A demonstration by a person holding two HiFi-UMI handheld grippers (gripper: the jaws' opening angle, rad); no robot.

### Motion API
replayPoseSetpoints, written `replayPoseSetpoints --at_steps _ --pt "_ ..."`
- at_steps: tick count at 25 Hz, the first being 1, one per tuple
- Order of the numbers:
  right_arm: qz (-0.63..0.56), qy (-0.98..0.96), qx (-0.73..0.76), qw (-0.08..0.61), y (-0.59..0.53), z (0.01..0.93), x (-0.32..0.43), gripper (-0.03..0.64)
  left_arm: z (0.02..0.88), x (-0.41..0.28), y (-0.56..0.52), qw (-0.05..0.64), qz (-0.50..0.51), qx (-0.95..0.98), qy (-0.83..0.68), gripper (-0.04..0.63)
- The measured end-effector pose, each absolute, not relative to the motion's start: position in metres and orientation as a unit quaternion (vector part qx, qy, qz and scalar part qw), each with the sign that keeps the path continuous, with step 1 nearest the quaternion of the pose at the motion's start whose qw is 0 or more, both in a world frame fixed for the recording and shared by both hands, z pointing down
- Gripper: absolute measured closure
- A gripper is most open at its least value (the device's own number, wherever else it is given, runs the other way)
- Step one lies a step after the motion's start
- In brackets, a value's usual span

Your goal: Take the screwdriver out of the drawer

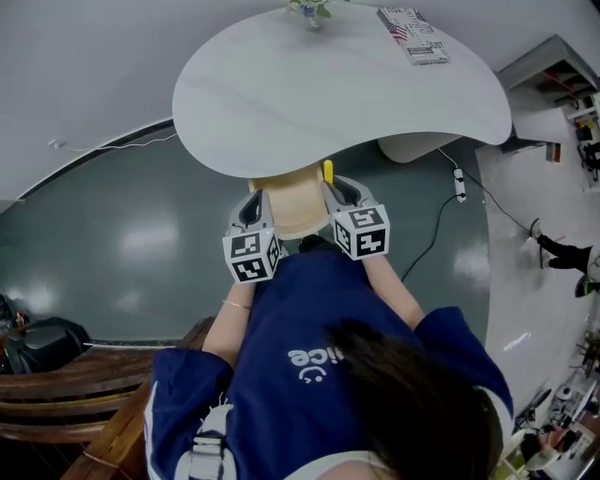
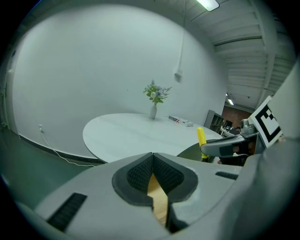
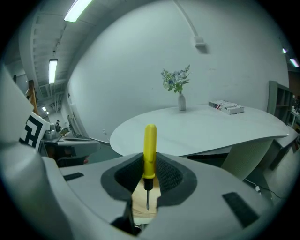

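Observation:
A yellow-handled screwdriver (image 3: 150,150) stands upright, blade pointing down, with my right gripper (image 3: 149,165) shut on its handle. In the head view its yellow tip (image 1: 327,172) pokes up beside the right gripper (image 1: 334,187), just below the table edge. My left gripper (image 2: 153,158) is shut with nothing between its pads; it sits to the left (image 1: 257,197) at the same height. Both hang over a light wooden drawer unit (image 1: 295,204) under the white table (image 1: 328,84). The left gripper view catches the screwdriver (image 2: 201,139) and the right gripper at its right side. The drawer's inside is hidden.
On the round white table stand a vase of flowers (image 1: 309,11) and a flat printed box (image 1: 412,35) at the far side. A cable with a power strip (image 1: 459,183) lies on the dark floor at the right. Wooden furniture (image 1: 56,384) stands at the lower left.

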State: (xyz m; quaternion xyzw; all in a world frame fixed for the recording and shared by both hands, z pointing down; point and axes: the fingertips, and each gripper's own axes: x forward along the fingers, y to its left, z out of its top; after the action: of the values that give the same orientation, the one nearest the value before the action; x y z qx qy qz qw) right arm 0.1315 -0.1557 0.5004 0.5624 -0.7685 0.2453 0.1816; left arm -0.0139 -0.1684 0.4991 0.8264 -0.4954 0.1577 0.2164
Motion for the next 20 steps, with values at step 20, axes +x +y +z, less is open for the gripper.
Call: replayPoseSetpoints --at_steps 20 --pt "0.227 -0.754 0.592 0.172 -0.153 0.496 0.145 0.534 0.5 -0.005 -0.172 0.21 0.165 0.837 -0.477 0.591"
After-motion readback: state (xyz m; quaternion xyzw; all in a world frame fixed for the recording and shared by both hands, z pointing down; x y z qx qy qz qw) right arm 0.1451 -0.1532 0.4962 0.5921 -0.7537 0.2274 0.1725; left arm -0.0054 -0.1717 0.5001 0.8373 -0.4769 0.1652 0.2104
